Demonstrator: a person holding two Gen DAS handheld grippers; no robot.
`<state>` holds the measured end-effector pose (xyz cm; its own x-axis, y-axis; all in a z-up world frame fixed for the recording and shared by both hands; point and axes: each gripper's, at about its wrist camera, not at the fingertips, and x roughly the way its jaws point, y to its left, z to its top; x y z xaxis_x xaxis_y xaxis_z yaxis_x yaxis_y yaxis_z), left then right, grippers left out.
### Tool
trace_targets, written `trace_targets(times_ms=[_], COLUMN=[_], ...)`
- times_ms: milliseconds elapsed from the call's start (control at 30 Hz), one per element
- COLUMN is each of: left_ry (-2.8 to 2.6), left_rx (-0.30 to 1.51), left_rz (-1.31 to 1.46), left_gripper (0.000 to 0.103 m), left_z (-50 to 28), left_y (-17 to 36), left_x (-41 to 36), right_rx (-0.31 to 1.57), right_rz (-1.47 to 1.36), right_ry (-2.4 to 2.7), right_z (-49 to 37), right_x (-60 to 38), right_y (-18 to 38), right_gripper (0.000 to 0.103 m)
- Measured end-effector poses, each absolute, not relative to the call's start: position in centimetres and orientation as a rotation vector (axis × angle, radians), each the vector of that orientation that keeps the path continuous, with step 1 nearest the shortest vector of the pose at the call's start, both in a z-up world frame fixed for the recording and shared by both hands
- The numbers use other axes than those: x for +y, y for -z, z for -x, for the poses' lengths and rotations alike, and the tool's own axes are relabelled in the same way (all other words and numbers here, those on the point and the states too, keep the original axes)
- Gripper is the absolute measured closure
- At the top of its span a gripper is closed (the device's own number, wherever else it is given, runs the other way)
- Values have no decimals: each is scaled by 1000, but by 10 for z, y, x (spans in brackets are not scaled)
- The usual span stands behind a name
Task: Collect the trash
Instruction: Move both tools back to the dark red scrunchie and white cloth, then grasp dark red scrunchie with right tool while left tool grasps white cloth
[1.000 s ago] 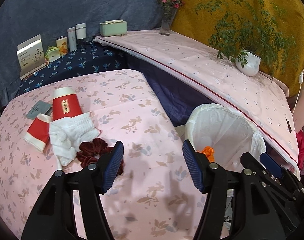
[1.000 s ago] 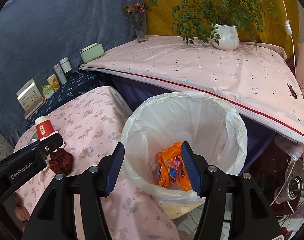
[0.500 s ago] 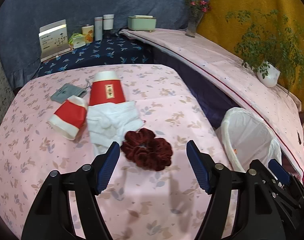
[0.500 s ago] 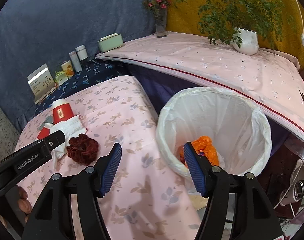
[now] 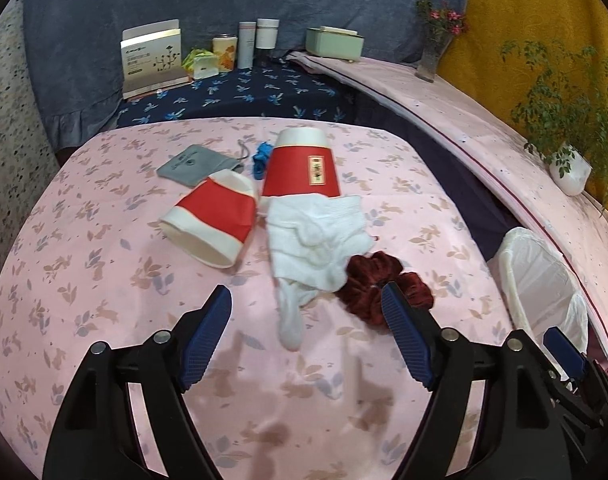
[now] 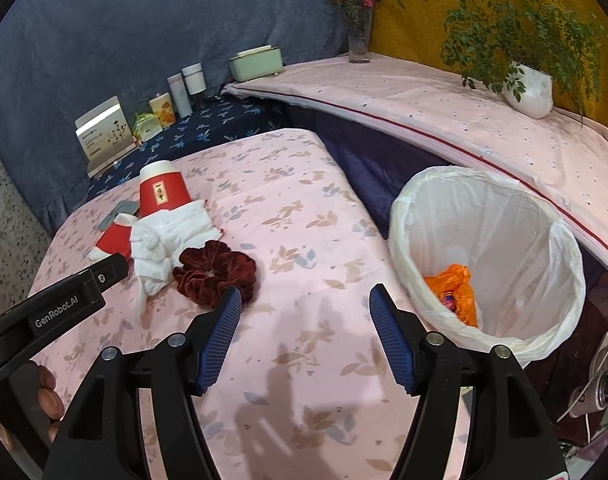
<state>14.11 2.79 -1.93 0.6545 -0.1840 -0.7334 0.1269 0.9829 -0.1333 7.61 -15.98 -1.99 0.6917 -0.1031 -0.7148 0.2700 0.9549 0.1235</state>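
Left tongs [image 5: 306, 334] apart, empty, above white sock [image 5: 316, 240] beside maroon scrunchie [image 5: 384, 284]. Right tongs [image 6: 301, 336] apart, empty, near lined bin [image 6: 560, 232].

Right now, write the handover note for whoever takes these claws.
Left claw: open, empty, over the table near the tissue.
Right claw: open, empty, between the scrunchie and the bin.
Done: orange wrapper in the bin.
Left: two red cups, one on its side and one upside down, and the tissue, all on the table.
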Motion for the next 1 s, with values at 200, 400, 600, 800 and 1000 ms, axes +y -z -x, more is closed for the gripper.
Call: trace_targets(times_ms=[200,400,600,800,1000], left_ry=[111,78,76,93,121], left_rx=[845,861,881,885,891], left_rz=[52,45,57,66,66], left_gripper=[29,29,30,30,30], left_z=[-147,-155,-166,-176,-191], left_y=[30,39,45,46,47], left_x=[50,65,71,65,47], right_rx=[798,826,845,856,877], right_rz=[-208,-189,-186,-196,-200], right_ry=[186,167,155,156,167], right_z=[-90,-107,-128,-147,-161], right_x=[-139,-126,-117,-118,-125], right_y=[27,38,46,53,66], right_gripper=[39,39,39,39,39])
